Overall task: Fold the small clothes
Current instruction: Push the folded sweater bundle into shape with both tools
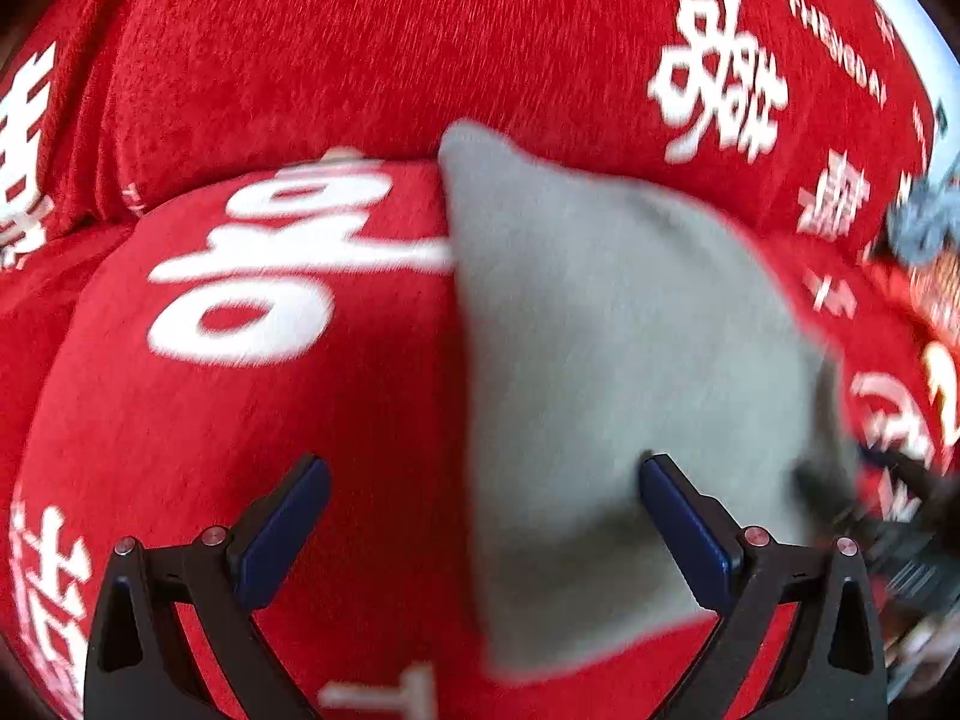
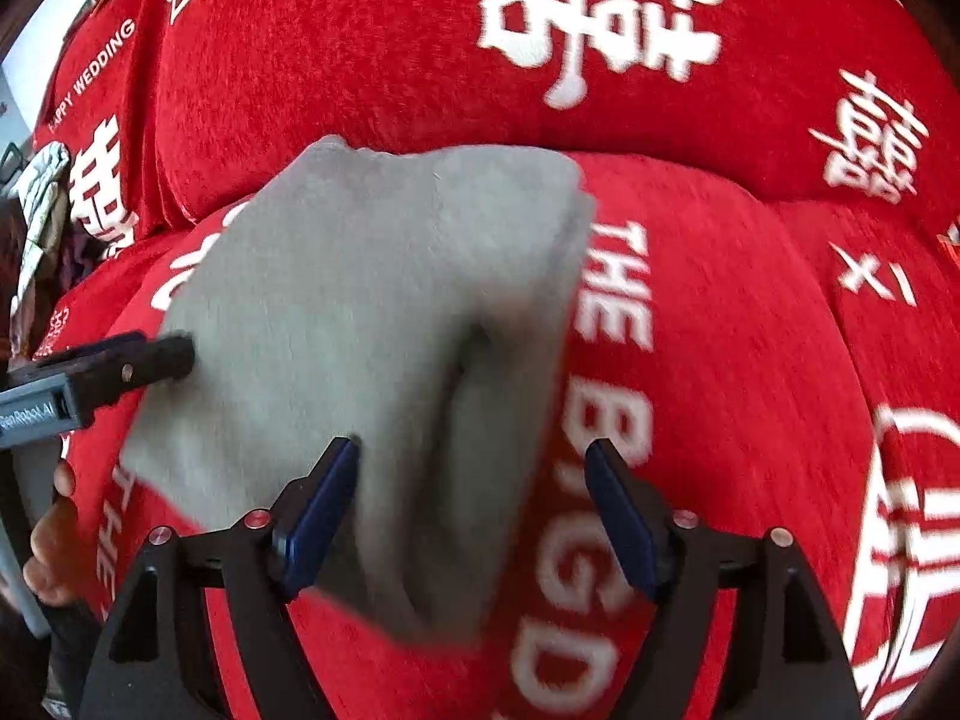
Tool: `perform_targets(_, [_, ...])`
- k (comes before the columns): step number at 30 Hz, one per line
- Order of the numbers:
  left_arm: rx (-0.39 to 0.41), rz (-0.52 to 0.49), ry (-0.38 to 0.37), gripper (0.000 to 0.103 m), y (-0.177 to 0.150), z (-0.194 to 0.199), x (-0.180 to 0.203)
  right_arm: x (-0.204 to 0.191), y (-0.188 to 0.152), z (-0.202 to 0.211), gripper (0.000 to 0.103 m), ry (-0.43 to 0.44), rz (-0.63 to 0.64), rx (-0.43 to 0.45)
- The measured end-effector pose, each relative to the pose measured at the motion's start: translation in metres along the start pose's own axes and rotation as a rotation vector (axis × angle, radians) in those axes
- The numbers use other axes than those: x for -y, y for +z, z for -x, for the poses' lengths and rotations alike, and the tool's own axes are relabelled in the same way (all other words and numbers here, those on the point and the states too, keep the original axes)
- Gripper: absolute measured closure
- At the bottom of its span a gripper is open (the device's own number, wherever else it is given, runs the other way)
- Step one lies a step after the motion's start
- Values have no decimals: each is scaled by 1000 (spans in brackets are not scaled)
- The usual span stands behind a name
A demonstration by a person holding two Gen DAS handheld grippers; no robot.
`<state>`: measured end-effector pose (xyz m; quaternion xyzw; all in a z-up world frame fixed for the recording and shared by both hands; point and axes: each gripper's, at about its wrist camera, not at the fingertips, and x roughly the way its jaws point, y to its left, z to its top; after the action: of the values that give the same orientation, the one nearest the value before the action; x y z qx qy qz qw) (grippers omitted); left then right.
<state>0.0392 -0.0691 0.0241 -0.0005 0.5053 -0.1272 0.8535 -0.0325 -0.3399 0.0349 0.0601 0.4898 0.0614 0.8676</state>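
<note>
A small grey cloth point(image 1: 600, 300) lies folded on the seat of a red sofa cover point(image 1: 180, 420) printed with white characters. My left gripper point(image 1: 480, 468) hovers open over the cloth's left edge, its right finger point(image 1: 684, 528) above the grey fabric, nothing pinched. In the right wrist view the grey cloth point(image 2: 372, 276) shows a raised fold running toward me. My right gripper point(image 2: 474, 450) stands open astride that fold, and its pads do not press on it. The left gripper point(image 2: 162, 354) also shows there, over the cloth's left edge, with a person's hand point(image 2: 54, 540) behind it.
The red backrest cushion point(image 2: 390, 60) rises just behind the cloth. A patterned pale fabric point(image 2: 42, 192) sits at the far left of the right wrist view. A blurred blue-grey object point(image 1: 924, 222) lies at the right edge of the left wrist view.
</note>
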Motion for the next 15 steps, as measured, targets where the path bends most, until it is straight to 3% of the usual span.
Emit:
perform_targets(4, [43, 19, -26, 0, -19, 26, -28, 34, -14, 37, 23, 35, -91, 70])
perform_targets(7, [78, 82, -27, 0, -3, 39, -50, 61, -7, 55, 23, 11, -167, 112])
perform_targets(9, [62, 154, -85, 0, 13, 37, -63, 76, 0, 59, 23, 18, -228, 122])
perform_targets(11, [27, 194, -163, 0, 30, 27, -64, 86, 11, 56, 23, 82, -304, 130])
perform_targets(15, [-50, 184, -221, 0, 51, -4, -36, 81, 36, 20, 23, 218, -379, 67])
